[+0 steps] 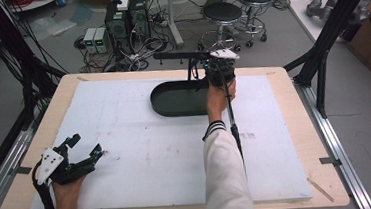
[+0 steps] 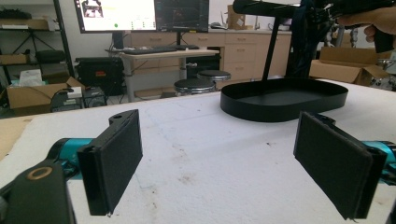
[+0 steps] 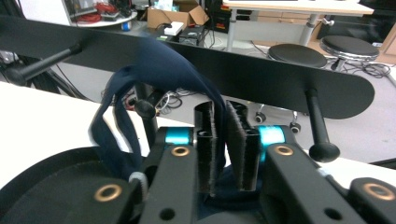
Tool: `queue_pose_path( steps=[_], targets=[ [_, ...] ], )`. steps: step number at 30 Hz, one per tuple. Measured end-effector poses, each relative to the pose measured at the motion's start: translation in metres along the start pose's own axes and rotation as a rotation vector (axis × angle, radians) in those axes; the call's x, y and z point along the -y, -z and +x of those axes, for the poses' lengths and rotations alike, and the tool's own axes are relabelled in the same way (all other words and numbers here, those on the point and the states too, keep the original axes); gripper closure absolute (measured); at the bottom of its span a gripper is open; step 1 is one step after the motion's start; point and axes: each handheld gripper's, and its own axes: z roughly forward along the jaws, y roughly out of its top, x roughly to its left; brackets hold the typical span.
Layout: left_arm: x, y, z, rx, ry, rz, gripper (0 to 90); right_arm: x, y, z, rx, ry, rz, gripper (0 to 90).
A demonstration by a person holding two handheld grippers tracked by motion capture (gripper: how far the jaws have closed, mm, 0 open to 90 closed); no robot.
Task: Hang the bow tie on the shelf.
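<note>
Cloth (image 3: pixel 159 65), a dark blue band of fabric, hangs in a loop directly in front of the right gripper (image 3: pixel 220 109) and rises from the jaw tips toward the black crossbar (image 3: pixel 261 79) of the rack, just behind and above them. The bar's long axis runs across the right gripper view, with one peg (image 3: pixel 317 121) to the right of the jaws and another peg (image 3: pixel 46 63) to the far left; the loop sits between the two, nearer the left. The jaws stand narrow, with a slim gap between the pads, and fabric shows at their tips and beneath them. Whether the pads actually pinch it cannot be told. In the high view the right gripper (image 1: pixel 219 71) is at the rack, over the far end of the oval black tray (image 1: pixel 173 103). The left gripper (image 1: pixel 86 146) rests well apart at the near left of the white board (image 1: pixel 152 152), jaws wide and empty, so the right hand is plainly the nearer. Whether the loop is hooked on anything is hidden behind the cloth.
</note>
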Motion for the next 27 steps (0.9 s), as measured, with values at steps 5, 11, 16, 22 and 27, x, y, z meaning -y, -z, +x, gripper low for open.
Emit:
queue_pose_path(
  steps=[5, 11, 16, 22, 27],
  targets=[
    [0.000, 0.000, 0.000, 0.000, -0.003, 0.003, 15.7, 0.001, 0.001, 0.004, 0.004, 0.064, 0.032, 70.0],
    [0.000, 0.000, 0.000, 0.000, -0.006, -0.002, 15.7, 0.006, 0.009, -0.002, -0.014, 0.026, 0.033, 68.2],
    [0.000, 0.001, 0.000, 0.000, -0.007, -0.004, 15.7, 0.008, 0.014, -0.004, -0.028, 0.020, 0.039, 67.5],
    [0.000, 0.001, 0.000, -0.001, -0.003, -0.008, 15.7, 0.011, 0.015, -0.002, -0.031, 0.022, 0.061, 64.4],
    [0.000, 0.001, 0.000, -0.001, -0.003, -0.005, 15.7, 0.017, 0.022, -0.004, -0.052, 0.007, 0.058, 61.4]
  ],
)
